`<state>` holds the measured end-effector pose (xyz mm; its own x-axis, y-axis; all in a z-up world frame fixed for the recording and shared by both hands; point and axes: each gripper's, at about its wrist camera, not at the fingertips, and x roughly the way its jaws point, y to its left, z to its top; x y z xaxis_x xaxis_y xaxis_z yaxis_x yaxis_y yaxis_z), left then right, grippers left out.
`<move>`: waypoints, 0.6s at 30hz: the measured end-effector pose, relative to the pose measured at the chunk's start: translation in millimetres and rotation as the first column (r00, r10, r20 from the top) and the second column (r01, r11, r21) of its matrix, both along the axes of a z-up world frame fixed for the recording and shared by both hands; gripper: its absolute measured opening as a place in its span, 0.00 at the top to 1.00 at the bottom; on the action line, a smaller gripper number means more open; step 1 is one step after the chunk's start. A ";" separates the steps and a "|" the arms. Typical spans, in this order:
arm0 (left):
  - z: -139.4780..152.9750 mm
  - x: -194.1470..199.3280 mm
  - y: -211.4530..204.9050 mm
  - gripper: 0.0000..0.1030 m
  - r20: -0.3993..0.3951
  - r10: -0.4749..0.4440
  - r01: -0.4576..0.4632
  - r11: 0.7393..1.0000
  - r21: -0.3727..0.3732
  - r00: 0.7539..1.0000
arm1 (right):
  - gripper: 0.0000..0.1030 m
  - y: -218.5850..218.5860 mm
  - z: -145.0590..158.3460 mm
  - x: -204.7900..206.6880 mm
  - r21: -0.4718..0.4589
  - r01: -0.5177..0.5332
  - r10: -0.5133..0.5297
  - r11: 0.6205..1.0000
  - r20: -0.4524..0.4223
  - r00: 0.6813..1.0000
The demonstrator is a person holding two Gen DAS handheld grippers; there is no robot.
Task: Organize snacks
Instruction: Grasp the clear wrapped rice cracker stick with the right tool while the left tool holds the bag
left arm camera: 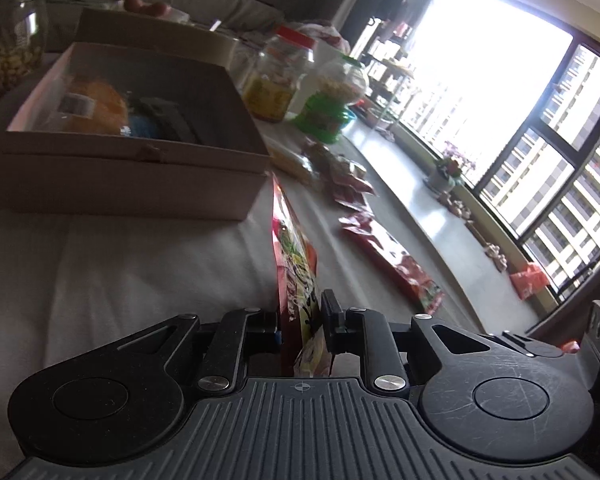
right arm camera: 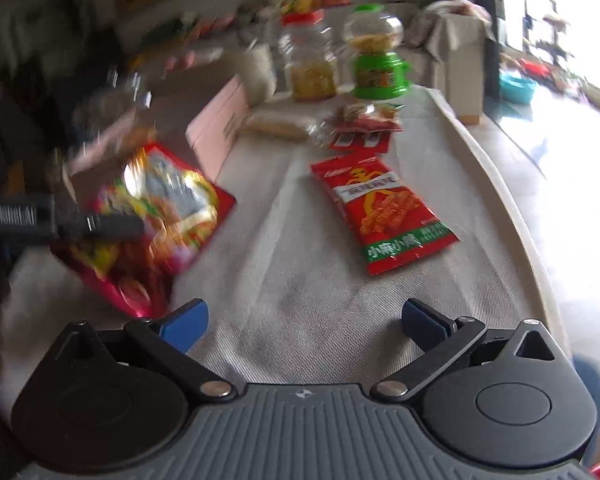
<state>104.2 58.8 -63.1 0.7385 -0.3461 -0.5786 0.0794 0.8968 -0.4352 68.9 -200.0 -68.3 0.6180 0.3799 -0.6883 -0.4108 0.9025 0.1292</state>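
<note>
My left gripper (left arm camera: 302, 320) is shut on a red and yellow snack bag (left arm camera: 296, 272), held edge-on above the cloth in front of an open cardboard box (left arm camera: 140, 184) that holds an orange packet (left arm camera: 96, 106) and a blue item. In the right wrist view the same bag (right arm camera: 156, 216) hangs blurred in the left gripper's fingers (right arm camera: 100, 226) beside the pink box (right arm camera: 220, 124). My right gripper (right arm camera: 304, 326) is open and empty above the cloth. A red peanut bag (right arm camera: 384, 210) lies flat ahead of it.
A red-lidded jar (right arm camera: 310, 60) and a green candy dispenser (right arm camera: 376, 52) stand at the far end of the table. Small red packets (right arm camera: 360, 128) and a clear bag (right arm camera: 280, 124) lie before them. The table edge (right arm camera: 512, 200) runs along the right, with a window beyond.
</note>
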 end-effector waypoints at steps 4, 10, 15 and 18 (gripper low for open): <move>-10.9 0.0 28.4 0.77 0.004 0.034 -0.034 0.998 -0.049 0.999 | 0.09 32.3 26.2 15.2 -0.132 -0.129 0.149 0.983 0.154 0.977; -29.1 3.0 47.3 0.76 0.037 0.057 -0.051 0.990 -0.133 0.998 | 0.09 84.4 50.6 112.6 -0.242 -0.252 0.311 0.937 0.248 0.918; -43.0 1.8 54.0 0.75 0.051 0.068 -0.055 0.973 -0.222 0.996 | 0.24 111.8 22.0 204.4 -0.237 -0.231 0.267 0.944 0.133 0.954; -47.2 6.3 60.3 0.75 0.031 0.065 -0.055 0.962 -0.268 0.997 | 0.35 119.1 3.2 233.1 -0.245 -0.229 0.252 0.942 0.069 0.965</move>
